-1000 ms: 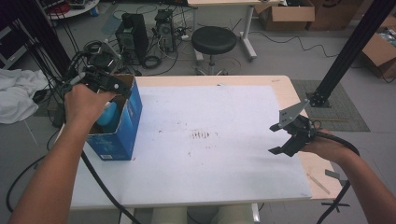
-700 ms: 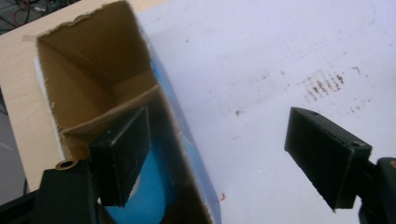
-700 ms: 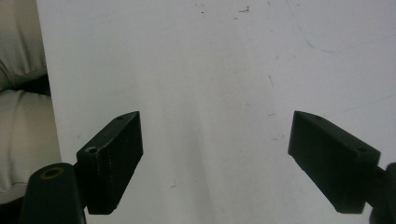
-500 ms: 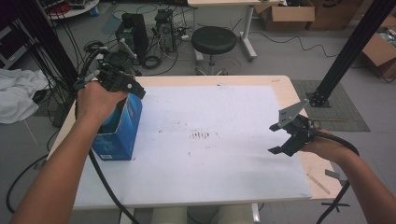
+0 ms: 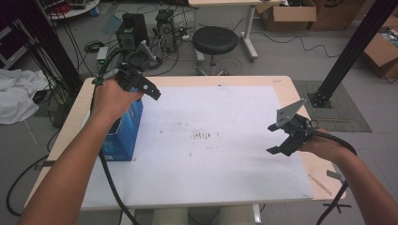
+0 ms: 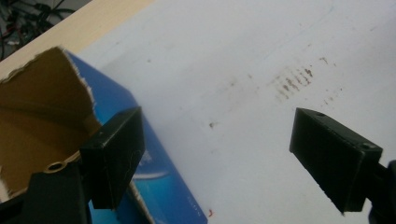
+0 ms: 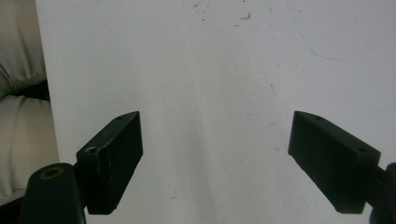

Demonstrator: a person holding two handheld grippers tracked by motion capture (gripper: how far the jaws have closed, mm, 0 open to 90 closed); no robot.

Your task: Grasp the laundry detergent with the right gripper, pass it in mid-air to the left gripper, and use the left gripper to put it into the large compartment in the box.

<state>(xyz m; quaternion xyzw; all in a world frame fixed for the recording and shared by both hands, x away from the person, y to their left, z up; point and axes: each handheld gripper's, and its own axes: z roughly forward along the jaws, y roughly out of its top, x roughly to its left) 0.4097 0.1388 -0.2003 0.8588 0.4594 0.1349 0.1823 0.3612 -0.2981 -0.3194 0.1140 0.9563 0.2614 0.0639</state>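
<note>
High view | left tongs [image 5: 149, 90] agape above blue box [image 5: 123, 136], seemingly clear | right tongs [image 5: 277, 139] agape

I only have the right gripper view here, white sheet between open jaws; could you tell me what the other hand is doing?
Observer: The left gripper is held above the open top of a blue box at the table's left side.
Operator: Is it holding anything?
Observer: No, its jaws stand wide apart and empty in the left gripper view.
Operator: Anything inside the box?
Observer: That view shows bare brown cardboard inside; the bottom is hidden.
</note>
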